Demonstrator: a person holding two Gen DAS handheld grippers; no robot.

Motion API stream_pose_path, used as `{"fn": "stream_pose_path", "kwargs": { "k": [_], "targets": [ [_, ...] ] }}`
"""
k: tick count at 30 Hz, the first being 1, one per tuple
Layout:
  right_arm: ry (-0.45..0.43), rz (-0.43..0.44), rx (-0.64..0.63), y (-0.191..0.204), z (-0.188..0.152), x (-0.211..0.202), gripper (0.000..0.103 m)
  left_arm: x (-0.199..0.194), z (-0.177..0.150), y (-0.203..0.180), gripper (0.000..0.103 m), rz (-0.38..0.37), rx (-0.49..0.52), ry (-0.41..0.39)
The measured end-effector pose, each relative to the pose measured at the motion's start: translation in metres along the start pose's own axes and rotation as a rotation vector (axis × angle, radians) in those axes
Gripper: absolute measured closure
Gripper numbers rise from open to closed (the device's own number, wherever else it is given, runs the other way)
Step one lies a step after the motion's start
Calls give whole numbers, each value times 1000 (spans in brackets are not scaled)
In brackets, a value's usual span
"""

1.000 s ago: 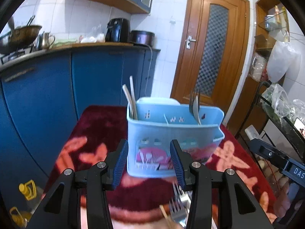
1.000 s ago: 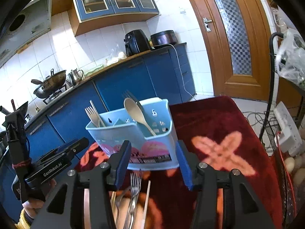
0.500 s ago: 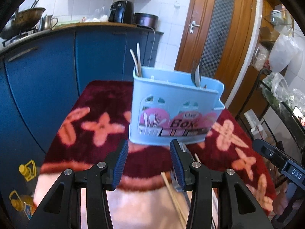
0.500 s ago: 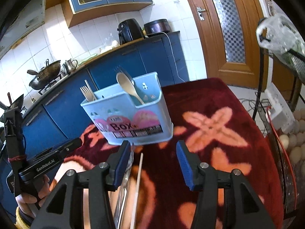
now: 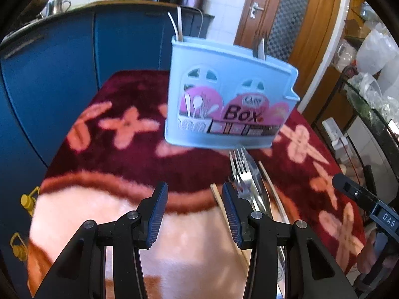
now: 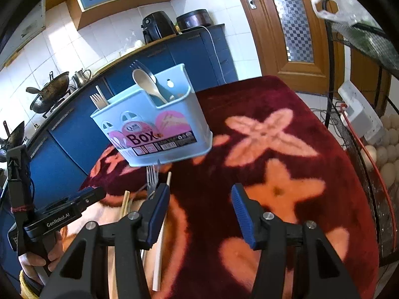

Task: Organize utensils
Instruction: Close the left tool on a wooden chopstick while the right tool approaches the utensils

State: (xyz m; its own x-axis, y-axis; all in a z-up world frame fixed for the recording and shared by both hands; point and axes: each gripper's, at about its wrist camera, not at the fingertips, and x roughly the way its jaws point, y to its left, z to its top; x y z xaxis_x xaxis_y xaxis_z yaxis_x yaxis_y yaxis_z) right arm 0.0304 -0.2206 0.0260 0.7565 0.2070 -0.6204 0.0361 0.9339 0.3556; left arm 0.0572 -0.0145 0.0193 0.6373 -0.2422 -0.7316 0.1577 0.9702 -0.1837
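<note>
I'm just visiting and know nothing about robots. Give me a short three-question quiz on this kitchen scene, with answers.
1. True or false: the left gripper holds a fork.
2. What word is printed large on the blue caddy?
3. Where do the loose forks lie: A) inside the caddy, B) on the blanket in front of the caddy, C) on the counter?

Key: 1 false, both it and the right gripper are open and empty. 2 Box. 3 B.
</note>
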Motion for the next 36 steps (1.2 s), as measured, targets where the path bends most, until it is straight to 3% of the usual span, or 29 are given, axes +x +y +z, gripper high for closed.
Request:
{"fn": "stream_pose_path", "kwargs": {
  "k": [8, 17, 26, 33, 36],
  "targets": [
    [23, 1, 32, -11, -8, 5, 48, 16, -10, -11, 57, -36, 16, 80],
    [43, -3, 62, -22, -14, 9, 48, 28, -18, -25, 91, -80, 44, 131],
    [44, 1, 66, -23, -15, 7, 48, 26, -19, -24, 98, -101, 30, 121],
    [53, 4, 56, -17, -15, 10, 48, 18, -17, -6, 99, -41, 3, 82],
    [59, 8, 46, -13, -16, 11, 48, 19, -16, 5, 99, 22, -13, 74]
  ]
}}
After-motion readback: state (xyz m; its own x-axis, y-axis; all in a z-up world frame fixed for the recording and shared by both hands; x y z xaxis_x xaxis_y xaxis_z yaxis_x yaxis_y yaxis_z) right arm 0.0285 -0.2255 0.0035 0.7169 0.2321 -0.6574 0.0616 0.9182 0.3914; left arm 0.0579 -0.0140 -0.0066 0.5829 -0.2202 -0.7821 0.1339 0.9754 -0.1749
